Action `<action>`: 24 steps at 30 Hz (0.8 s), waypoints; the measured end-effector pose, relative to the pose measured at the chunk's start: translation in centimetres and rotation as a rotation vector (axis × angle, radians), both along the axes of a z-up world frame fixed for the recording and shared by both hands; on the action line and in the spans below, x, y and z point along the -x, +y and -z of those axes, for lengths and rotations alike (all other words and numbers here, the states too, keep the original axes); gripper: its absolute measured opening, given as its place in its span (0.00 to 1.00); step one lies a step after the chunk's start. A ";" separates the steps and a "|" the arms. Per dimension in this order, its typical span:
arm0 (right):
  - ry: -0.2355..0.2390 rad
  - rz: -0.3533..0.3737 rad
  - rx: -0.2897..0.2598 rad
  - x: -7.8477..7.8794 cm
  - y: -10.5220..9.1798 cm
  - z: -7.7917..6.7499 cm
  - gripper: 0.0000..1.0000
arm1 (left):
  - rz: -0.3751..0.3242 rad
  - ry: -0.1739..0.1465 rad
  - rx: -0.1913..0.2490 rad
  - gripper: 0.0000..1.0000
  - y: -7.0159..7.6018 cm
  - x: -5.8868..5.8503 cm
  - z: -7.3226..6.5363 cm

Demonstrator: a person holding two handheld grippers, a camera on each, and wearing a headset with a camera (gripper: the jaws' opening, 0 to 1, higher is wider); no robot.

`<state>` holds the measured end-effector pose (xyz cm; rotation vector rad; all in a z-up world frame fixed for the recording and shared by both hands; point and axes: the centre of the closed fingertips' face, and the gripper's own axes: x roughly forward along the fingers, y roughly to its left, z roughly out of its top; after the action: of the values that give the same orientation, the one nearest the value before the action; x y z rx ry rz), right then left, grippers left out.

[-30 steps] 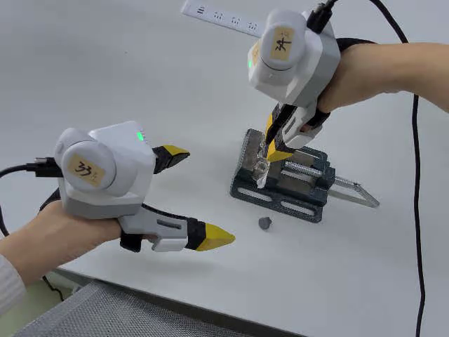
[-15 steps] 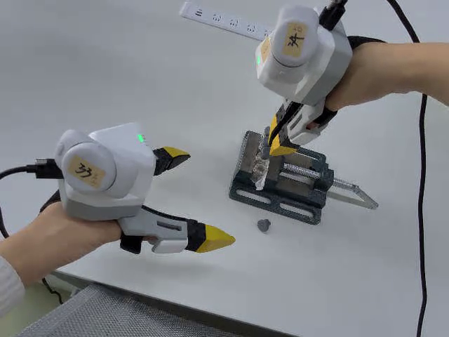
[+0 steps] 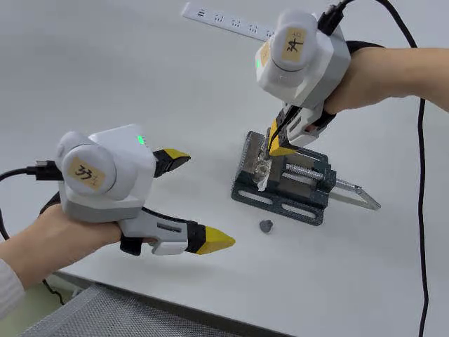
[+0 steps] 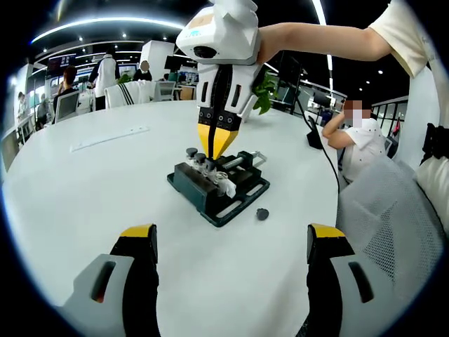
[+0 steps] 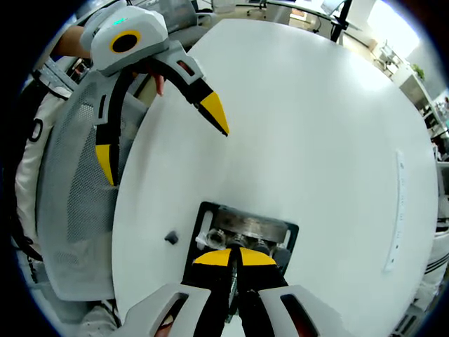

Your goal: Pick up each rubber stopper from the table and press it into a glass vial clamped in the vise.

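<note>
Nearest, left hand-held gripper (image 3: 203, 199), jaws wide, empty. Beyond, one loose stopper (image 3: 265, 225) on table (image 3: 105, 84), just before one vise (image 3: 280, 193). Clamped vials (image 3: 262, 168), count unclear. Above them, right hand-held gripper (image 3: 278, 149), tips pinched together. Farthest, one power strip (image 3: 224, 20).

Seen from above in the head view, looking forward and down over the white table (image 3: 105, 84); from low and well back in the left gripper view, facing toward the vise (image 4: 210, 200); from close overhead in the right gripper view, pointing down onto that same vise.
</note>
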<state>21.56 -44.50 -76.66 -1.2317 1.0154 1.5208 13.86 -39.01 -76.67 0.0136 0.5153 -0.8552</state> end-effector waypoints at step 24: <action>0.036 0.052 0.017 0.0 0.0 0.1 0.00 | -0.005 0.003 0.006 0.86 0.0 -0.3 0.2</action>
<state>21.54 -44.51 -76.80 -1.1849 1.0782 1.5021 14.12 -39.02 -76.87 0.0055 0.5149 -0.8524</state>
